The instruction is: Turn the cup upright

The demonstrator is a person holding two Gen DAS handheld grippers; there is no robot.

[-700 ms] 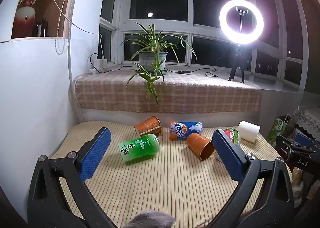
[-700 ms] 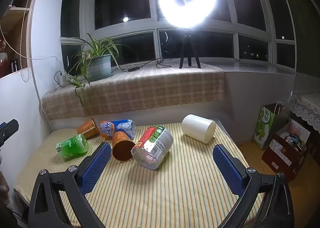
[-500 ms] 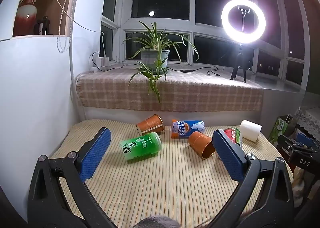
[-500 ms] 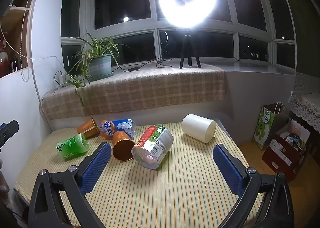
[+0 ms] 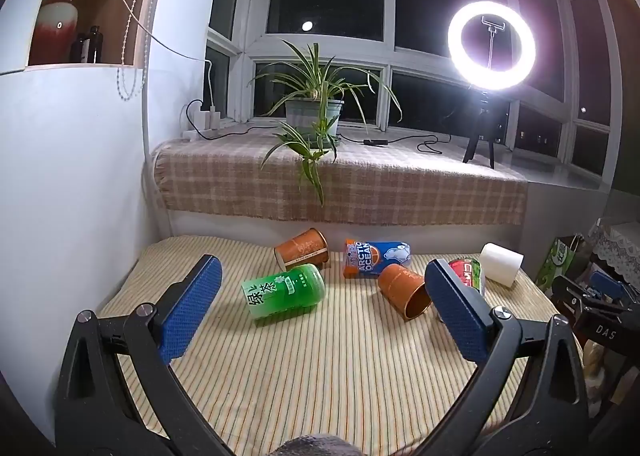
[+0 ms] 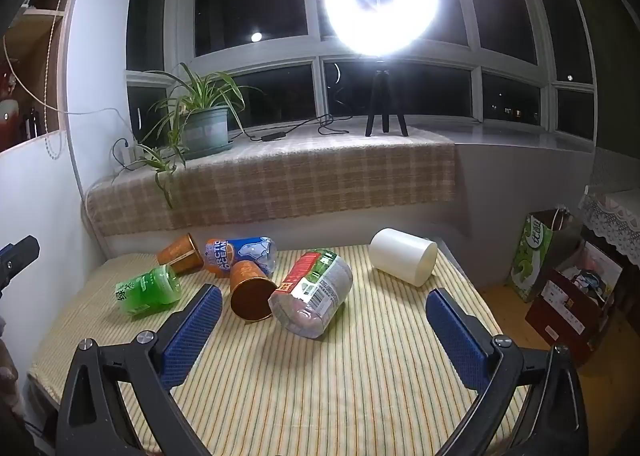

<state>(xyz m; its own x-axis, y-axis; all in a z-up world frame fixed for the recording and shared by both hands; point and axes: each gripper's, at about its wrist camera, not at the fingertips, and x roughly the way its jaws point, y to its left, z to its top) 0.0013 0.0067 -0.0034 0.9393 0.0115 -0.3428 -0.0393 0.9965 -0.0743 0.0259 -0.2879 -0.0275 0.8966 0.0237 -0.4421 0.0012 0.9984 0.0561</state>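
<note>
Several cups lie on their sides on the striped table: a green cup [image 5: 285, 291] [image 6: 148, 291], two copper cups [image 5: 303, 249] [image 5: 404, 291], a blue "Arctic Ocean" cup [image 5: 376, 258], a red-green-silver cup [image 6: 314, 293] and a white cup [image 6: 403, 262] [image 5: 501, 264]. My left gripper [image 5: 322, 310] is open and empty, above the table in front of the green cup. My right gripper [image 6: 322, 330] is open and empty, in front of the red-green-silver cup.
A checked cloth covers the window ledge [image 5: 360, 184] behind the table, with a potted plant [image 5: 314, 116] and a ring light [image 5: 491, 46]. A white wall [image 5: 68, 176] bounds the table's left. Bags and boxes [image 6: 560, 280] stand on the floor to the right.
The left gripper has drawn back and risen slightly, so the cups sit a little higher and farther in its view. The right view is almost unchanged.
</note>
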